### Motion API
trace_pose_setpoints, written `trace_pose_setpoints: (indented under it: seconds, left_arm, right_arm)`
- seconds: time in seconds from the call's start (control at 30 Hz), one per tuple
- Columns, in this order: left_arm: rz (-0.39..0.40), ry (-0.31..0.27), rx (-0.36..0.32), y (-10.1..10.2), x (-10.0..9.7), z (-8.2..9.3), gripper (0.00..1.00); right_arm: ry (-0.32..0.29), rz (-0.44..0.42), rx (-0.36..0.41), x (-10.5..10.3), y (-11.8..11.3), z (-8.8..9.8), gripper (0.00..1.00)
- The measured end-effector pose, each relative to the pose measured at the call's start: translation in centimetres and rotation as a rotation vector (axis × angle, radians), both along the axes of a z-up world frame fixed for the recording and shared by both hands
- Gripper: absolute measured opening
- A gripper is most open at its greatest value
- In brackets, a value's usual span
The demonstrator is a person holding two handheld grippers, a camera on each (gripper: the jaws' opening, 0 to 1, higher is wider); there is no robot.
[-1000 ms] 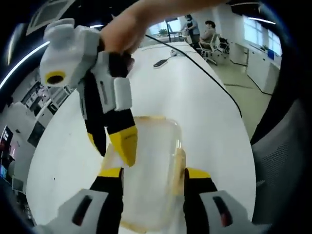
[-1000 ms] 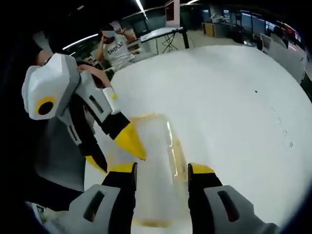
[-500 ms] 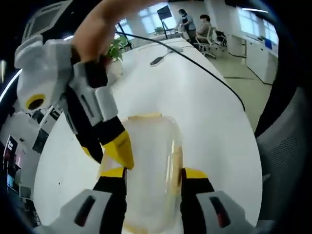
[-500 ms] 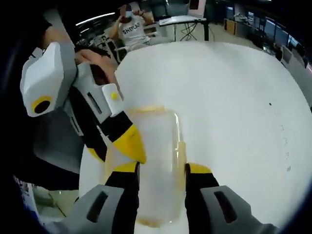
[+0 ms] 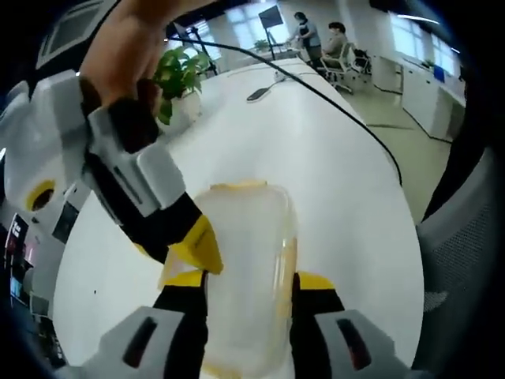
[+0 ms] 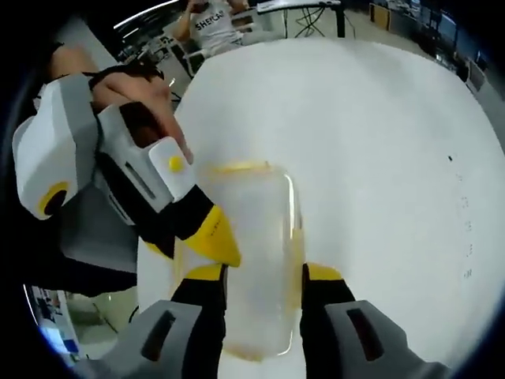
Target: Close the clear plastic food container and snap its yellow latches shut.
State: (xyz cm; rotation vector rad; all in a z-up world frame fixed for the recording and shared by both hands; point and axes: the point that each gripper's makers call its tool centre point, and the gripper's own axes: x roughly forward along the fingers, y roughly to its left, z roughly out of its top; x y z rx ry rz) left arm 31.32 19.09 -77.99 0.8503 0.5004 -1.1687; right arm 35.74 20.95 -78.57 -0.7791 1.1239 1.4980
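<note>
**Two grippers at a clear container on a white table**

An open office lies behind a long white table [image 5: 316, 158], with a potted plant [image 5: 177, 75] and a black cable [image 5: 331, 106] on the table's far part and seated people in the distance. In the right gripper view the table [image 6: 379, 142] is bare on its right side, and a person in a white shirt [image 6: 217, 17] sits beyond its far edge.

The clear container [image 5: 245, 268] lies flat on the table, its lid on, lengthwise between the jaws of the left gripper [image 5: 246, 283]. The jaws stand apart on either side of it, close against its long walls; whether they press it cannot be told. A yellow latch [image 5: 288, 264] runs along the container's right edge, just ahead of the right jaw tip.

The right gripper [image 5: 185, 245], held in a hand [image 5: 130, 55], comes in from the left, its yellow tip on the container's left edge.

In the right gripper view the container [image 6: 252, 260] again lies between that gripper's [image 6: 264, 278] parted jaws, with a latch [image 6: 297, 237] beside the right jaw. The left gripper [image 6: 209, 237] reaches in from the left, its yellow tip against the container's left side.
</note>
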Motion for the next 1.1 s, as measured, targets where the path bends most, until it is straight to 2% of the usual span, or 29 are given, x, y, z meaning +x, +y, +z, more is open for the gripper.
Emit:
trace_pose_setpoints:
  seconds: [0.23,0.53,0.63,0.8,0.9,0.97,1.03,1.1]
  left_arm:
    - [0.001,0.014,0.043,-0.1,-0.1,0.1,0.36]
    - [-0.007,0.011,0.066,-0.1,-0.3,0.2,0.37]
    - [-0.009,0.010,0.064,0.0,-0.3,0.2,0.37]
    - [-0.024,0.029,0.067,0.0,-0.3,0.5,0.37]
    - [0.034,0.080,0.020,-0.1,-0.2,0.6,0.37]
    - [0.073,0.127,-0.012,-0.3,-0.4,0.9,0.38]
    - [0.073,0.129,-0.003,-0.1,-0.1,0.9,0.38]
    - [0.100,0.148,-0.020,0.1,0.0,0.9,0.38]
  right_arm:
    - [-0.074,-0.022,-0.045,-0.1,0.0,0.3,0.34]
    - [-0.180,-0.040,0.001,-0.3,-0.1,0.9,0.34]
    - [-0.201,-0.088,0.088,0.0,0.0,1.1,0.34]
    - [-0.201,-0.243,0.238,0.2,-0.4,1.4,0.35]
    - [-0.185,-0.319,0.274,0.2,-0.9,1.3,0.36]
    - [-0.211,-0.318,0.320,0.1,-1.0,1.4,0.36]
    - [-0.231,-0.366,0.323,0.0,-1.6,1.5,0.36]
    - [-0.261,-0.366,0.349,-0.3,-1.9,1.6,0.37]
